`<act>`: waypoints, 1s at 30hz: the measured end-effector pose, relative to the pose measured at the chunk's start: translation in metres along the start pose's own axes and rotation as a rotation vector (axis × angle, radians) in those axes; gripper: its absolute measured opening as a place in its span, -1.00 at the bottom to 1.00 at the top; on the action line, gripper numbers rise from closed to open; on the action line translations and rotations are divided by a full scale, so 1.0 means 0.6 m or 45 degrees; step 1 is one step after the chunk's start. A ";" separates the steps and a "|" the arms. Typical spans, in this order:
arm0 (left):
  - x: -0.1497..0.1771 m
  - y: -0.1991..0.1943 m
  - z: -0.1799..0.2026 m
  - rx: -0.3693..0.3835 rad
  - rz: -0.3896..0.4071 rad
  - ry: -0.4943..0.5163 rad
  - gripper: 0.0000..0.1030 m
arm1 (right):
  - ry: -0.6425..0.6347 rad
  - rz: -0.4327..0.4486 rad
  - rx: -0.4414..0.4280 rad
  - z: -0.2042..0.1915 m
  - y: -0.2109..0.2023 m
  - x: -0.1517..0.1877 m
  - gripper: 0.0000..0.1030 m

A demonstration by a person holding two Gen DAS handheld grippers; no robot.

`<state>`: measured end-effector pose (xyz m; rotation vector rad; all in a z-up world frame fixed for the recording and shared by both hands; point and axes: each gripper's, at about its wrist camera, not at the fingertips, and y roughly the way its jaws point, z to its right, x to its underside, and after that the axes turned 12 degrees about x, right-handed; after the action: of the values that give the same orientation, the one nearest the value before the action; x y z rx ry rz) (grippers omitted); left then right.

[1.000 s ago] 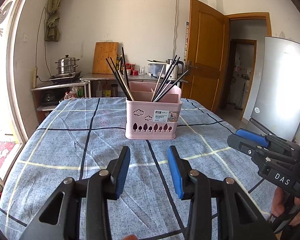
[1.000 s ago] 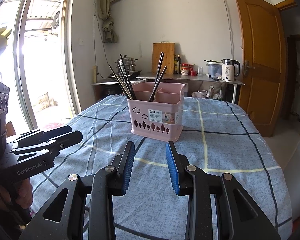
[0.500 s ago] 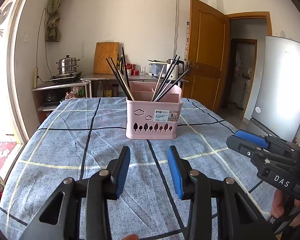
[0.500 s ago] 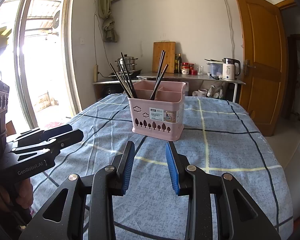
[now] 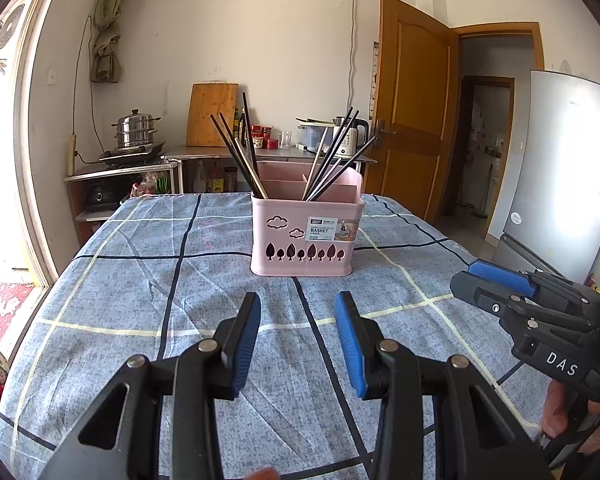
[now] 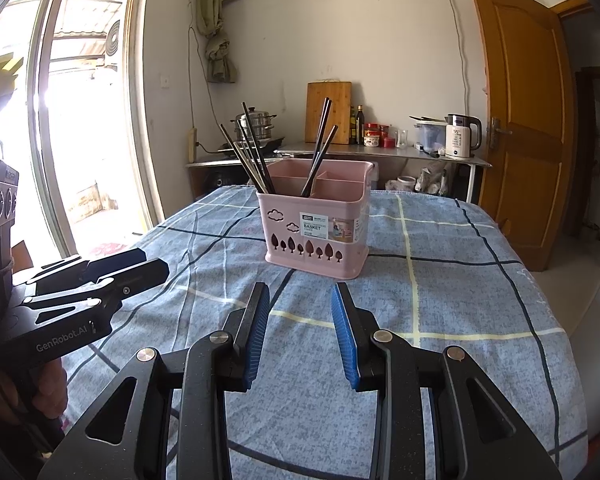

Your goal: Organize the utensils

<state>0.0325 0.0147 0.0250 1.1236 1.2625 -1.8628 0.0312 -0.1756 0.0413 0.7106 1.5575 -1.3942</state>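
On the table (image 5: 112,320), under its blue checked cloth, the pink basket (image 5: 304,236) stands upright well ahead of both my claws, with nothing between us but bare cloth. My left claw (image 5: 296,340) hangs over the near part of the table with its blue pads parted and nothing between them; my right claw (image 6: 300,330) is the same, a moderate gap, empty, aimed a little to the basket's right-hand corner.

The chopsticks (image 5: 240,152) are what I have to sort. One bunch leans out to the left from the left front compartment, and a second bunch (image 5: 336,152) fans to the right from the next compartment. Most are dark; at least one in the left bunch looks pale or metallic.

I judge them light, stiff and thin, and probably smooth, so a single stick could swivel or slide between my pads if I pinch it near its tip. I would take hold on the upper part of the shaft, above the basket's rim, squeezing across the stick and pulling along its own slant so it does not lever against the wall.

The basket is thin plastic and looks light. Dragging sideways on a stick could tip or shift it on the cloth, so I would steady it with my other claw.
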 end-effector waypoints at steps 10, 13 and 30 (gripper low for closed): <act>0.002 -0.001 0.003 -0.002 0.003 0.001 -0.21 | 0.000 0.002 -0.002 0.000 -0.001 0.001 -0.36; 0.002 -0.001 0.003 0.000 0.000 -0.001 -0.21 | 0.001 0.000 -0.002 0.000 -0.001 0.001 -0.36; 0.003 0.001 0.005 -0.011 -0.009 0.003 -0.21 | -0.001 0.002 0.000 -0.001 -0.002 0.001 -0.35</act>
<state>0.0316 0.0118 0.0238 1.1181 1.2762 -1.8605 0.0299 -0.1755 0.0414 0.7110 1.5561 -1.3931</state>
